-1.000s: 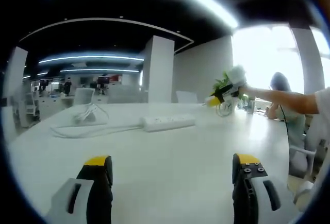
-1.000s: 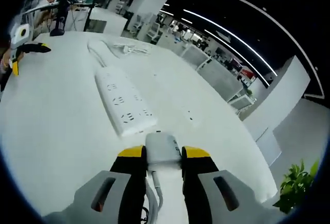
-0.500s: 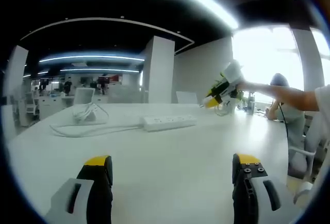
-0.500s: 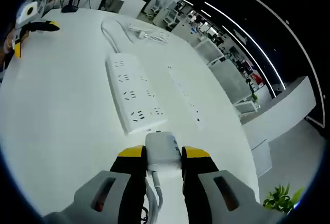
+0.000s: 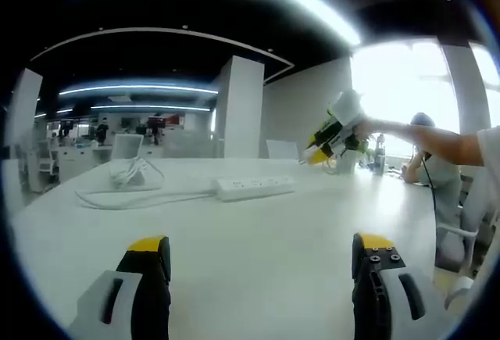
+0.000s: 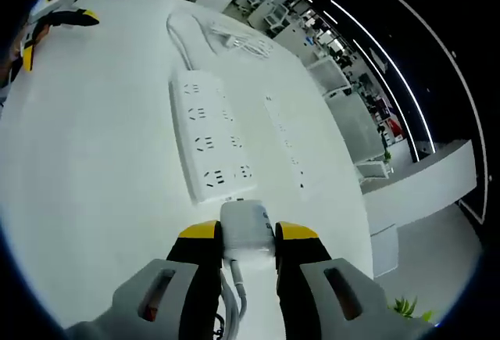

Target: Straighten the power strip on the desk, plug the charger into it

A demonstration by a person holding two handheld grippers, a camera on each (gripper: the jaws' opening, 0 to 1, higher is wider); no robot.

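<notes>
Right gripper view, charger: a white block charger (image 6: pixel 246 230) sits clamped between the right gripper's (image 6: pixel 247 232) two yellow-tipped fingers (image 6: pixel 199 232), its front face pointing out past the fingertips; a white cord runs back from it between the finger bases.
Right gripper fingers: closed tight on the charger's two sides.
Power strip: a long white power strip (image 6: pixel 206 149) lies flat on the white counter (image 6: pixel 94 160) just beyond the fingertips, its near end almost under the charger's face; several rows of sockets show on its top.
Strip cable: a white cable (image 6: pixel 181 35) leaves the strip's far end and ends in a loose coil farther off.
Beside the strip: a faint line of small dark marks runs along the counter to the right of the fingers, parallel to the strip; what they are I cannot tell.
In the way: bare counter lies between the charger face and the nearest sockets.
Left gripper view, left gripper (image 5: pixel 260 258): its fingers (image 5: pixel 148 248) stand wide apart with nothing between them, low over bare counter.
Strip from this side: the power strip (image 5: pixel 255 187) lies well beyond the fingertips, crosswise, with the cable (image 5: pixel 141 195) trailing off to the left.
Other gripper: the right gripper (image 5: pixel 332 127) hangs above the strip's right end, held by a person's arm (image 5: pixel 437 144) reaching in from the right.
Background: an open office with columns, desks and ceiling light strips.
</notes>
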